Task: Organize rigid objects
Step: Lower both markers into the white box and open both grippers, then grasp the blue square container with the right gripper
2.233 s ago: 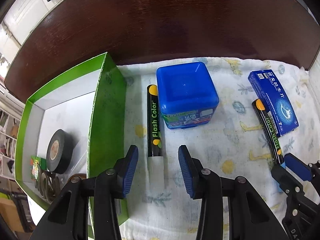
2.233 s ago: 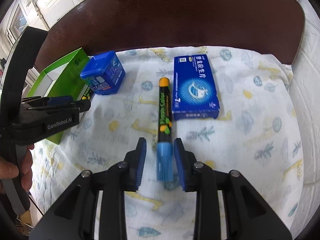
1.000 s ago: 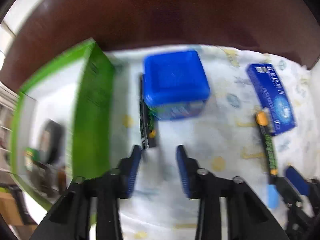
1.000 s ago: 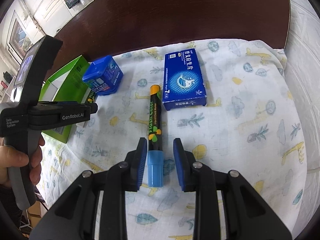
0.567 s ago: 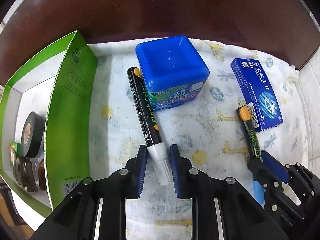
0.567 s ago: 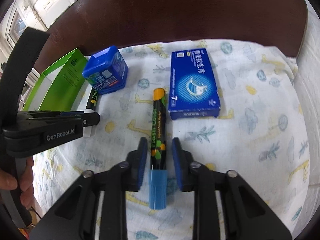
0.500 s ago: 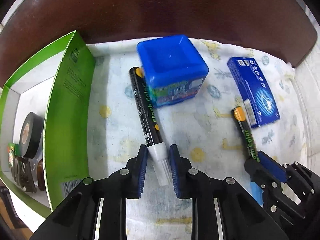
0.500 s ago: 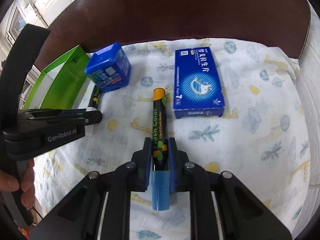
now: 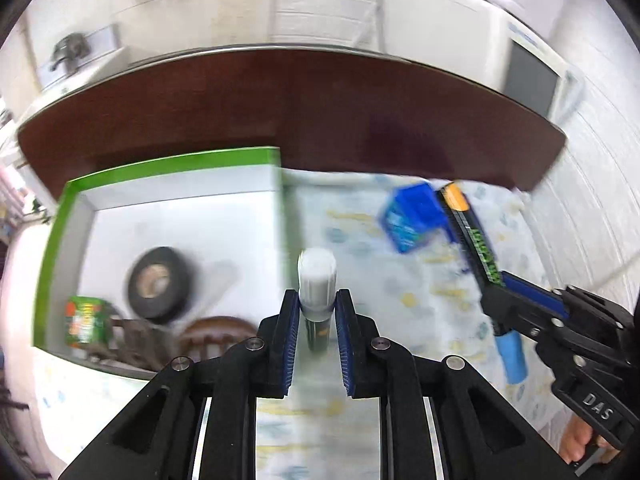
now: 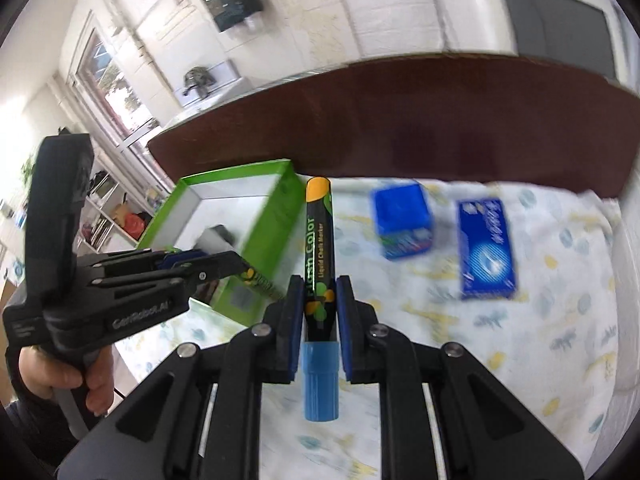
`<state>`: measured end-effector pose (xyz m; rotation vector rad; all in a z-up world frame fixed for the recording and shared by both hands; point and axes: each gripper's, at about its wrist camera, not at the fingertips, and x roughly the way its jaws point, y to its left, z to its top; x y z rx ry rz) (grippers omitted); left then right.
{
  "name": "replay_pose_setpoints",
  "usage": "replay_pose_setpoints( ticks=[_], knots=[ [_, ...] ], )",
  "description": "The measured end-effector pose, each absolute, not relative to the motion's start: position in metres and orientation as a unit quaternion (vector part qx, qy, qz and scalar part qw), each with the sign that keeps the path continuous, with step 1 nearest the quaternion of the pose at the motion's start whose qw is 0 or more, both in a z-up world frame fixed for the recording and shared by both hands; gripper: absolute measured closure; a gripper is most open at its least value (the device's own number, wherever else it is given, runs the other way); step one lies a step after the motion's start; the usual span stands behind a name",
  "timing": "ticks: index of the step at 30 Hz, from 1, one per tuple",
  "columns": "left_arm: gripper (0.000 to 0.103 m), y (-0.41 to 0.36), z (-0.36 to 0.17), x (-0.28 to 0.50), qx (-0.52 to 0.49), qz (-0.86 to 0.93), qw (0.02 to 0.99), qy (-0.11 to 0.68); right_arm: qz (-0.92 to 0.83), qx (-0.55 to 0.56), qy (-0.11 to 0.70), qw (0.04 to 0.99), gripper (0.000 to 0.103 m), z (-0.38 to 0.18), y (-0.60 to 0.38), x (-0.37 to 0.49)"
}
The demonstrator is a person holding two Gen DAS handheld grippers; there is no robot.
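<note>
Left gripper (image 9: 316, 312) is clamped on the white-capped chalk marker (image 9: 317, 280) — cap pointing at 12 o'clock. Right gripper (image 10: 318, 300) grips the blue-capped chalk marker (image 10: 318, 248); the green box (image 10: 272, 216) lies at its 10 o'clock.

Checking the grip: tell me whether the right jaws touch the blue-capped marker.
Touching. The right wrist view shows the right gripper shut on the marker, both pads against its barrel.
</note>
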<state>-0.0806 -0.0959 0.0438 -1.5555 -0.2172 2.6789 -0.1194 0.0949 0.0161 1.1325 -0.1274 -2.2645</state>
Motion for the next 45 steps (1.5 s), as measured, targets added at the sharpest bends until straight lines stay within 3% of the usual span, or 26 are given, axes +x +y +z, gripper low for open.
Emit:
replay_pose_setpoints(
  ticks=[5, 11, 16, 27, 34, 36, 41, 43, 45],
  knots=[
    [0.081, -0.147, 0.051, -0.066, -0.5, 0.855, 0.054, -0.129, -0.834, 0.435, -0.029, 0.337, 0.088, 0.017, 0.014, -0.128],
    [0.083, -0.18, 0.084, -0.052, -0.457, 0.88, 0.041, -0.122, -0.829, 0.439, -0.022, 0.346, 0.088, 0.023, -0.039, -0.129],
    [0.086, -0.209, 0.069, -0.066, -0.451, 0.884, 0.007, -0.123, -0.833, 0.437, -0.012, 0.34, 0.088, 0.028, -0.059, -0.134],
    [0.086, -0.194, 0.031, -0.063, -0.463, 0.884, -0.006, -0.062, -0.823, 0.479, 0.036, 0.304, 0.085, -0.013, -0.093, -0.147],
    [0.085, -0.19, 0.028, -0.065, -0.461, 0.886, -0.019, -0.059, -0.837, 0.467, 0.03, 0.284, 0.085, -0.003, -0.066, -0.144],
    [0.083, -0.188, 0.028, -0.066, -0.461, 0.885, -0.02, -0.058, -0.842, 0.465, 0.024, 0.272, 0.084, -0.002, -0.051, -0.147],
    [0.051, -0.176, 0.031, -0.069, -0.454, 0.889, -0.025, -0.046, -0.855, 0.469, -0.002, 0.222, 0.082, -0.006, 0.005, -0.157],
    [0.044, -0.168, 0.037, -0.071, -0.445, 0.894, -0.024, -0.041, -0.859, 0.472, -0.02, 0.197, 0.081, -0.01, 0.035, -0.161],
    [0.043, -0.157, 0.043, -0.073, -0.437, 0.898, -0.013, -0.042, -0.862, 0.474, -0.04, 0.173, 0.081, -0.011, 0.063, -0.167]
  ],
)
